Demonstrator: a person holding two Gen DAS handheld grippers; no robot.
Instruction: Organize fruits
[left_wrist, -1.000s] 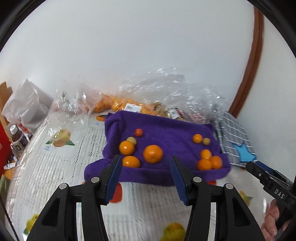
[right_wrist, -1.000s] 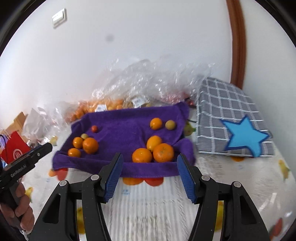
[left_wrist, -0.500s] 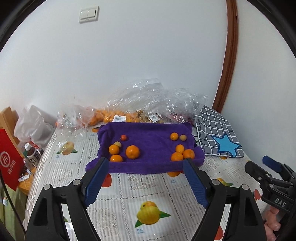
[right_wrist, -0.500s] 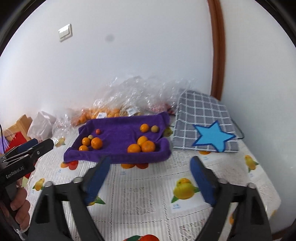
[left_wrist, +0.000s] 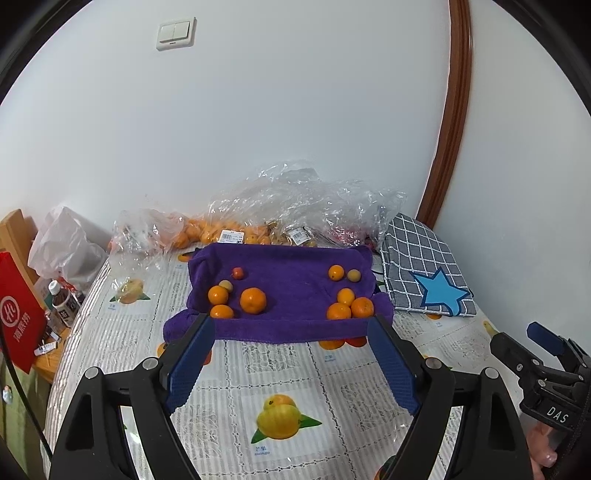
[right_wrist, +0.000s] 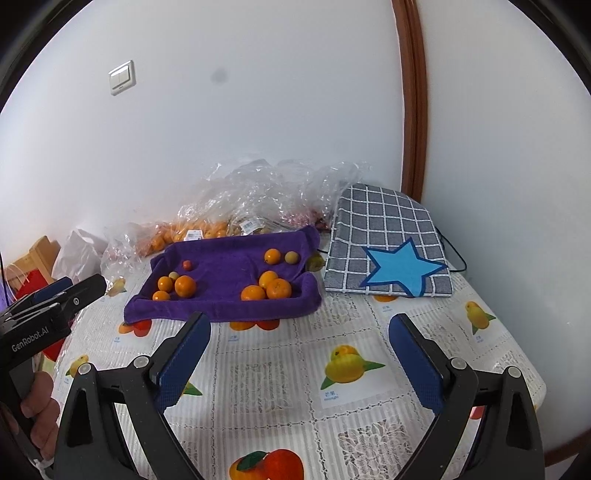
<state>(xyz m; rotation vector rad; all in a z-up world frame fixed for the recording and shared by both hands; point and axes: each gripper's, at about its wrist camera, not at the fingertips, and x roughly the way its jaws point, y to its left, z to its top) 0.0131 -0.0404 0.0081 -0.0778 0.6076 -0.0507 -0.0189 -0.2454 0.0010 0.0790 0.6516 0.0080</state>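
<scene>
On right gripper (left_wrist: 546, 354) body, "DAS" lettering.

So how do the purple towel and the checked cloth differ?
The purple towel is plain and holds loose fruit in two clusters; the checked cloth is grey with white lines and a blue star, and carries nothing. The towel's edges curl up; the cloth lies folded flat. Both rest on the table.
</scene>
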